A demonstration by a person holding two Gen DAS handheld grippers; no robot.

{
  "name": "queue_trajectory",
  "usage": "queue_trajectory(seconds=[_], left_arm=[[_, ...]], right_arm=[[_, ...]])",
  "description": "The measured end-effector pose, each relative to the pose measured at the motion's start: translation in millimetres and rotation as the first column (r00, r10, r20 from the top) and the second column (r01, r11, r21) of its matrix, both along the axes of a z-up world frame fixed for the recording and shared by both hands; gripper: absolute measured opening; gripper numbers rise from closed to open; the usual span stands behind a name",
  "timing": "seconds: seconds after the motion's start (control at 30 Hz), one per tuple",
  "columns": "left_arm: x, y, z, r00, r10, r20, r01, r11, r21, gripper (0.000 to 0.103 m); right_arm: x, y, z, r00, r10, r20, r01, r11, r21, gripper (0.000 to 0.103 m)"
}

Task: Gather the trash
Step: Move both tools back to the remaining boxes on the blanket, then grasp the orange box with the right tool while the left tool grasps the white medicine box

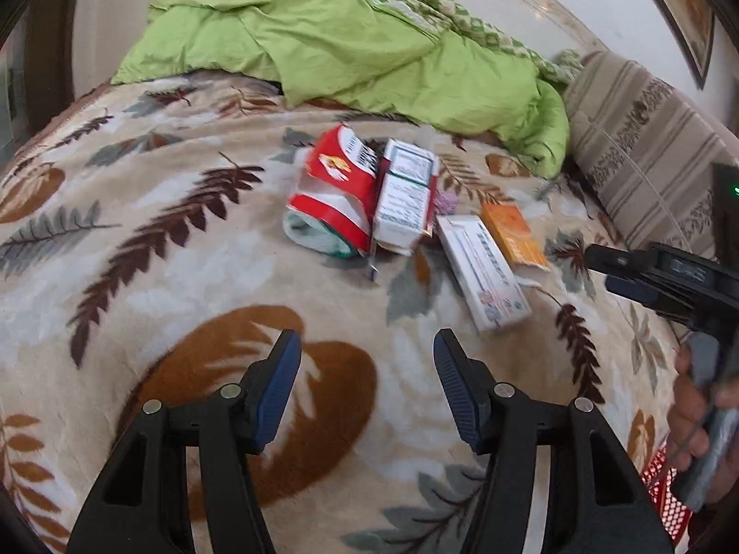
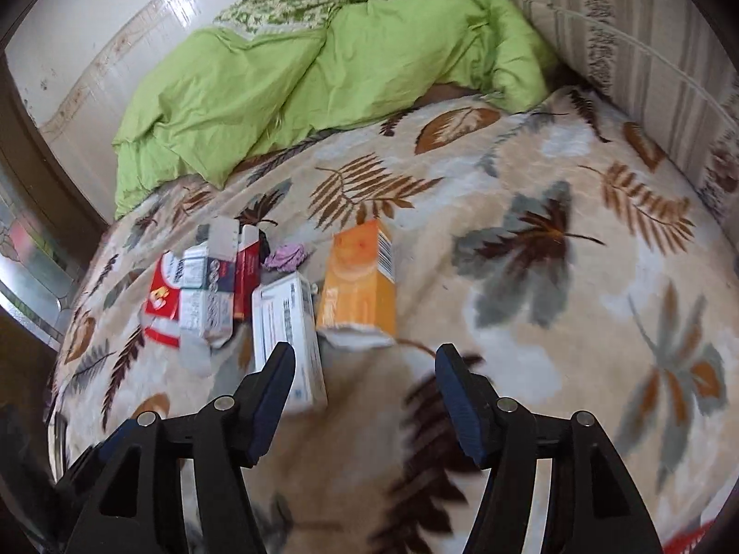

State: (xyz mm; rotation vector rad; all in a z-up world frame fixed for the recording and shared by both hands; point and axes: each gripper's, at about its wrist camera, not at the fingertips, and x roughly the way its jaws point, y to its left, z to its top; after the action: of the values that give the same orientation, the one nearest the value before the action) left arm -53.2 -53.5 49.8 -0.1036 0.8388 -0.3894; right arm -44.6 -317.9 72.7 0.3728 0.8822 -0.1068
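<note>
Nothing appears to be collected yet: all the trash in view lies loose on the leaf-patterned blanket (image 1: 138, 277) that covers the bed, gathered toward the middle, short of the crumpled green duvet (image 1: 351, 41) heaped along the far edge by the wall.

The litter is a torn red-and-white carton (image 1: 337, 194) touching an opened white medicine box (image 1: 404, 194), then a long white box (image 1: 480, 272) and an orange box (image 1: 512, 235) just beside each other, and a small purple crumpled scrap (image 2: 286, 256) behind them. A striped cushion (image 1: 646, 157) stands at the bed's right end.

The left gripper (image 1: 367, 388) hovers over bare blanket nearer than the pile, its fingers spread with nothing between them. The right gripper (image 2: 365, 392) is also spread and empty; its left finger overlaps the near end of the long white box in the right wrist view, but I cannot tell whether it touches. In the left wrist view it enters from the right edge, held by a hand (image 1: 693, 415).

No bin is clearly visible, only a red mesh object (image 1: 665, 489) at the lower right edge, which may be a basket. By my judgement the whole job remains: every piece still needs picking up.
</note>
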Motion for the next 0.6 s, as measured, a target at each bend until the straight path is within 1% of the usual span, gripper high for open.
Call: queue_trajectory(seconds=[0.1,0.17,0.3,0.33,0.37,0.43,0.5,0.6], left_arm=[[7,9,-1,1.000,0.021,-0.006,-0.021,1.000,-0.005,0.059],[12,15,-4,0.999,0.026,-0.029,-0.027,0.999,-0.025,0.059],[16,18,-6,0.998,0.030,-0.048,-0.031,0.999,-0.030,0.059],[17,19,-6,0.998,0.031,-0.051,-0.033,0.999,-0.034,0.059],[18,21,-6,0.998,0.035,-0.054,-0.037,0.999,-0.037,0.059],[19,23,-6,0.998,0.036,-0.060,-0.039,0.998,-0.051,0.059],[21,26,-5,0.997,0.039,-0.066,-0.043,0.997,-0.064,0.059],[22,29,-5,0.996,0.046,-0.075,-0.053,0.995,-0.082,0.059]], right_arm=[[40,9,-11,0.999,0.007,-0.036,-0.008,0.999,-0.036,0.067],[60,11,-18,0.998,0.000,-0.060,-0.004,0.998,-0.065,0.067],[89,14,-35,0.993,-0.003,-0.120,-0.011,0.993,-0.114,0.067],[93,14,-40,0.991,-0.004,-0.136,-0.014,0.991,-0.132,0.066],[93,14,-42,0.990,-0.003,-0.138,-0.016,0.991,-0.136,0.056],[92,12,-47,0.990,0.005,-0.141,-0.022,0.993,-0.117,0.055],[85,14,-47,0.992,0.019,-0.124,-0.031,0.995,-0.094,0.054],[69,29,-48,0.990,0.084,-0.116,-0.091,0.995,-0.050,0.053]])
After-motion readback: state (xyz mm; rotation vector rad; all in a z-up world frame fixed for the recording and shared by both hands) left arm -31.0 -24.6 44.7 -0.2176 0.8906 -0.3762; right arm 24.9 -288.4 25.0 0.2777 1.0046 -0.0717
